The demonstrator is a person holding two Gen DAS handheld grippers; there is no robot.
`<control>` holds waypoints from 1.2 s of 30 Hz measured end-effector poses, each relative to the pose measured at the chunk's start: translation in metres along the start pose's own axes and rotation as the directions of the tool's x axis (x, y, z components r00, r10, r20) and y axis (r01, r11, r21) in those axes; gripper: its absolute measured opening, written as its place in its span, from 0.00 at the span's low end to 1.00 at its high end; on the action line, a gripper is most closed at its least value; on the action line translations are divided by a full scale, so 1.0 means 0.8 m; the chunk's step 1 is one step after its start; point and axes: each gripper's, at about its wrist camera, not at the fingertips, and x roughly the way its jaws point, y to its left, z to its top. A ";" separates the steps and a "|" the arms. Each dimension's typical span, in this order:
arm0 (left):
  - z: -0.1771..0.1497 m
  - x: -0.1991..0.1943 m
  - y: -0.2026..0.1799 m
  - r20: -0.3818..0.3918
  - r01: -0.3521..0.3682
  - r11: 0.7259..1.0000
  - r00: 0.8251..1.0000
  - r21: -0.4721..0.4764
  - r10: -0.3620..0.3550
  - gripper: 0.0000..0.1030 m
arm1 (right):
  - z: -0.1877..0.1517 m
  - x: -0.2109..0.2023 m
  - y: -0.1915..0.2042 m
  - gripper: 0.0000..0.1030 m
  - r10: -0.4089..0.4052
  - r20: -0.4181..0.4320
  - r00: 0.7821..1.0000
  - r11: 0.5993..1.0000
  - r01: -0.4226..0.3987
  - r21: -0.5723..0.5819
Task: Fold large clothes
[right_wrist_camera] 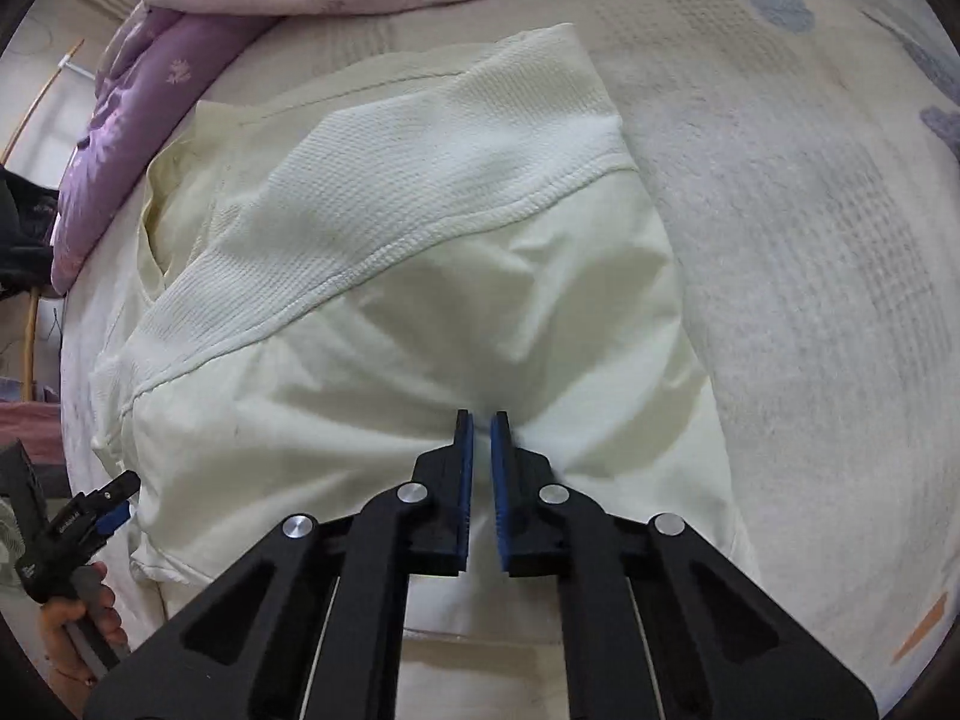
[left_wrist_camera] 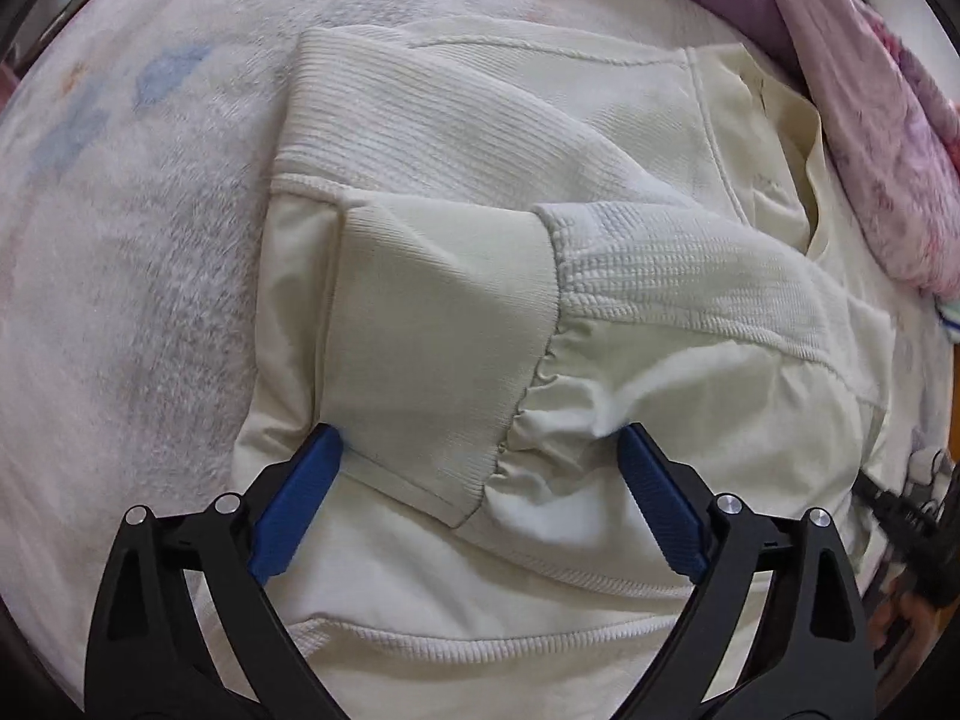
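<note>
A cream jacket [left_wrist_camera: 540, 276] with ribbed panels lies partly folded on the bed; its ribbed cuff [left_wrist_camera: 438, 336] lies across the body. My left gripper [left_wrist_camera: 480, 444] is open, its blue pads either side of the cuff just above the cloth, holding nothing. In the right wrist view the same jacket [right_wrist_camera: 420, 252] fills the middle. My right gripper [right_wrist_camera: 482, 420] is nearly shut, its tips pressed into a pucker of the smooth cream cloth; whether cloth is pinched between them I cannot tell. The left gripper [right_wrist_camera: 108, 504] shows at the jacket's lower left edge.
The bed's pale fleecy blanket [left_wrist_camera: 132, 300] with faint blue patches surrounds the jacket, also in the right wrist view [right_wrist_camera: 810, 240]. A purple and pink floral quilt [right_wrist_camera: 198, 48] is bunched along the far side, seen too in the left wrist view [left_wrist_camera: 870, 120].
</note>
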 end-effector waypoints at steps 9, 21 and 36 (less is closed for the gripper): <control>0.101 -0.060 0.058 0.113 0.066 0.994 0.992 -0.091 -0.056 0.90 | 0.109 -0.052 -0.004 0.51 -0.054 0.093 0.994 0.997 0.059 -0.050; 0.207 0.022 0.079 -0.033 -0.078 0.996 0.996 -0.043 0.077 0.89 | 0.194 0.029 -0.062 0.52 0.009 -0.069 0.998 0.994 -0.001 0.112; 0.198 -0.023 0.007 0.111 -0.110 0.982 0.989 0.152 0.094 0.13 | 0.180 -0.022 -0.045 0.06 0.061 0.093 0.994 0.998 -0.060 -0.009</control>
